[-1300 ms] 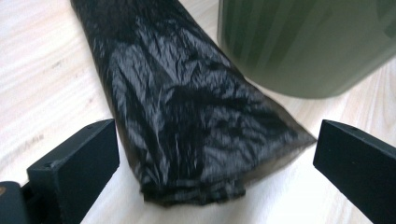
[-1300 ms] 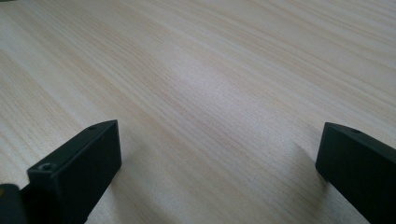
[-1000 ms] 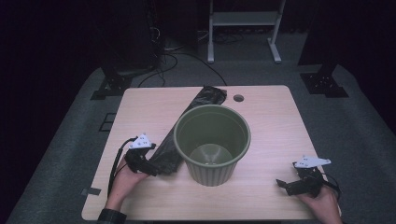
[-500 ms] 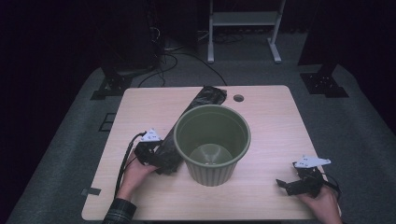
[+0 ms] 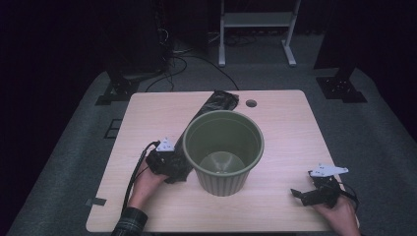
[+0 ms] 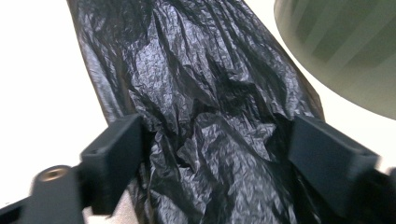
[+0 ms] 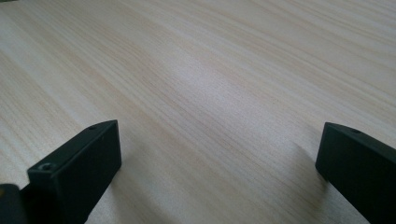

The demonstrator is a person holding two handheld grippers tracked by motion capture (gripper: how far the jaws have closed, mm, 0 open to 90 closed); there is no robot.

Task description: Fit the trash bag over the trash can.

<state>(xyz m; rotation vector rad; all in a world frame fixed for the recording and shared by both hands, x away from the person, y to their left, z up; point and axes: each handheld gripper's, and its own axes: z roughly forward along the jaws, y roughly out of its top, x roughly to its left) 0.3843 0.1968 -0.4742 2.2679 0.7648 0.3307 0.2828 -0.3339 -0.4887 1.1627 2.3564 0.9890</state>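
- The left gripper (image 5: 169, 164) sat over the near end of a black plastic bag (image 5: 209, 110), its jaws spread wide with the crinkled film bunched between them; in the left gripper view the left gripper (image 6: 215, 154) had not closed on the black plastic bag (image 6: 205, 93), though the film reached both jaws' inner faces.
- The bag lay as a long strip on the wooden table (image 5: 147, 123), running from the far edge near a small round hole (image 5: 251, 103) down toward the person's left hand (image 5: 145, 184) (a good part of it was hidden behind the pot).
- A green ribbed pot (image 5: 223, 150) stood upright at the middle of the table, just beside the bag and touching or overlapping its edge; its wall showed in the upper right of the left gripper view as well (image 6: 345, 42).
- The right gripper (image 5: 307, 195) rested low at the near right corner of the table, well apart from the pot and bag.
- In the right gripper view the right gripper (image 7: 219, 154) stood open, its jaws far apart with only bare wood grain (image 7: 210, 79) between them.
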